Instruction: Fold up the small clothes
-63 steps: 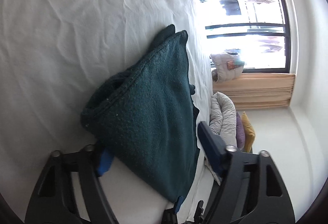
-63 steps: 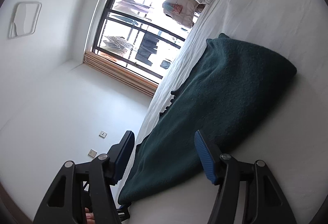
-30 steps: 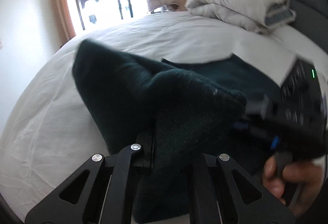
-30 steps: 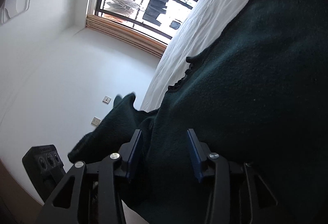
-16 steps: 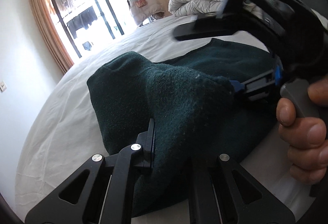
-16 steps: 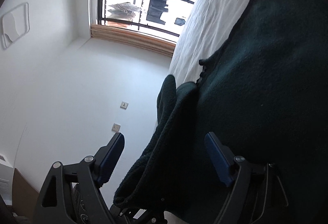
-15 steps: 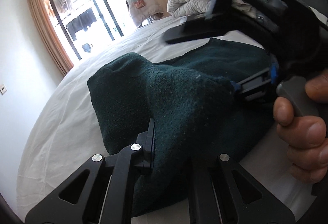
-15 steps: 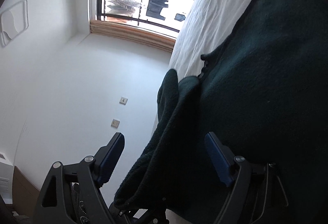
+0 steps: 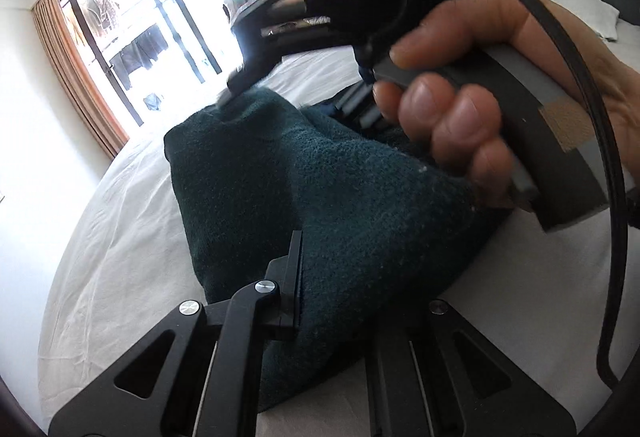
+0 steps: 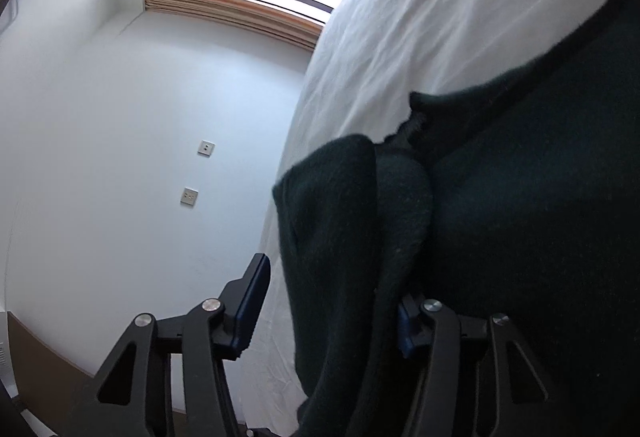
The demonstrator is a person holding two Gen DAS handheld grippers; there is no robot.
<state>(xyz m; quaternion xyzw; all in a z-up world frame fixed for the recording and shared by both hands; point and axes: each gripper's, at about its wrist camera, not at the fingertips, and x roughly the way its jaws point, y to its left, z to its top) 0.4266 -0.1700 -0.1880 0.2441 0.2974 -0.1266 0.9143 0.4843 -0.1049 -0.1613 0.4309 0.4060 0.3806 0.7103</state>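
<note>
Since a moment ago: right gripper (image 9: pixel 240 77) has swung across in front of the left one, now filling the upper right of the left wrist view, with the person's hand (image 9: pixel 472 109) wrapped round its grey handle; a second ago it sat low at the right edge of that view
Right jaws: they have just been closing after a wider spread; in the right wrist view they stand apart, one blue pad (image 10: pixel 252 301) clear of the cloth on the wall side, the other half buried behind a fold of the garment; the fabric hangs between them but the near pad does not press on it
Left gripper (image 9: pixel 316 277): pressed together and pinching a thick fold of the dark green garment (image 9: pixel 340 205), as it did a second ago
Garment: fleecy, dark green, bunched and lifted into a hump at the near edge of the bed, the rest lying flat on the white sheet (image 9: pixel 120 237) farther back
Right gripper tip: blurred, just above or touching the far raised corner of the garment; I cannot tell which
Cable (image 9: pixel 612 197): black, looping down the right side from the right gripper
Background: window (image 9: pixel 140 29) with bars and tan curtains beyond the bed; white wall with two sockets (image 10: pixel 198 173) beside the mattress
</note>
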